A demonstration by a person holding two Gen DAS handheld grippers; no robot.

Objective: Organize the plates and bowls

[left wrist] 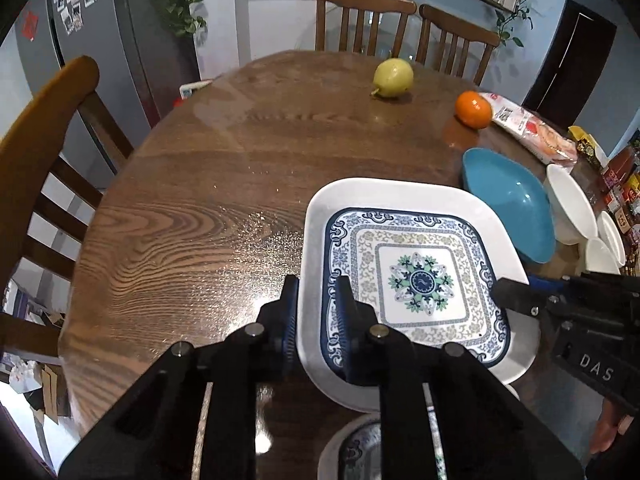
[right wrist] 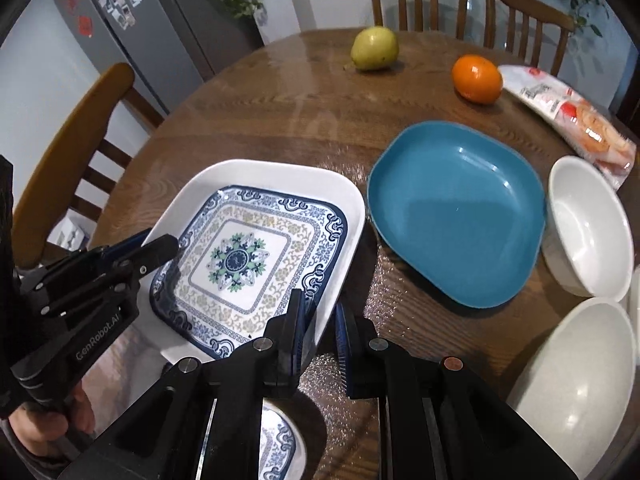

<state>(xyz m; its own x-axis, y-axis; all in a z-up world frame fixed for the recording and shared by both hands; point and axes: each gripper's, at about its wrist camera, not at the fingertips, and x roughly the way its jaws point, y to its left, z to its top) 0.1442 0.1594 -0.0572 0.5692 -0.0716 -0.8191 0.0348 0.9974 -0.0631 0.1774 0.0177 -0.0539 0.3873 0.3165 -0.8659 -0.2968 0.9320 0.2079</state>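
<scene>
The patterned square plate (left wrist: 416,280) sits near the front of the round wooden worktop (left wrist: 192,200), its white rim gripped on two sides. We read "DAS" on the body of the right gripper in the left wrist view, and "GenRobot.AI" on the body of the left gripper in the right wrist view; the print on the snack packet (right wrist: 572,116) is too blurred to read. Our left gripper (left wrist: 318,300) is nearly closed, its two fingers pinching the plate's left rim, one outside and one inside. Our right gripper (right wrist: 320,316) is narrowly parted and straddles the plate's near-right rim; the inner finger touches the rim, but whether the outer one presses it we cannot tell. Just beside the plate lies one teal plate (right wrist: 456,212). We count at least two white bowls (right wrist: 592,224) in the right wrist view, with the edge of something else white at the frame's right border. Under the grippers, at the front edge, shows part of a second patterned dish (right wrist: 280,448). Farther back rest one green pear (right wrist: 375,48) and one orange (right wrist: 477,78), well apart from the plates. Three wooden chairs (left wrist: 362,16) stand around the worktop.
</scene>
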